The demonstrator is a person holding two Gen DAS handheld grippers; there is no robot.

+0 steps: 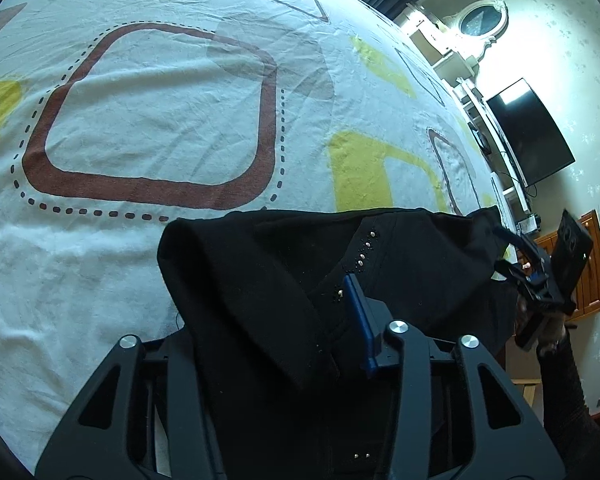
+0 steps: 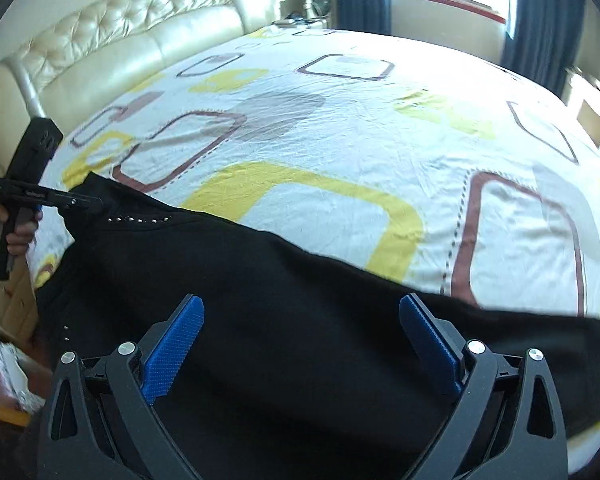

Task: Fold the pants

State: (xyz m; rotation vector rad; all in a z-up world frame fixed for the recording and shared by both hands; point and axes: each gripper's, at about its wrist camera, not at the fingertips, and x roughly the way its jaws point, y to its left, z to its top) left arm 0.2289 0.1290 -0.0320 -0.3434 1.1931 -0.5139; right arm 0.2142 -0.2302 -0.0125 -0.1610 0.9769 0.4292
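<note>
We see black pants [image 2: 284, 320] with small studs, rumpled along the near edge of the bed [image 2: 340, 128]. Our left gripper [image 1: 300, 320] is clamped on a fold of them; our right gripper [image 2: 300, 344] hangs wide apart above the cloth. Only the right view shows the headboard [image 2: 120, 32]; only the left a TV [image 1: 528, 132].

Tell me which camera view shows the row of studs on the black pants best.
The left wrist view. There the row of studs sits near the middle of the picture, close and sharp against the black pants. The right wrist view shows the same row far off to the left, small and nearer the edge, beside the left gripper.
</note>
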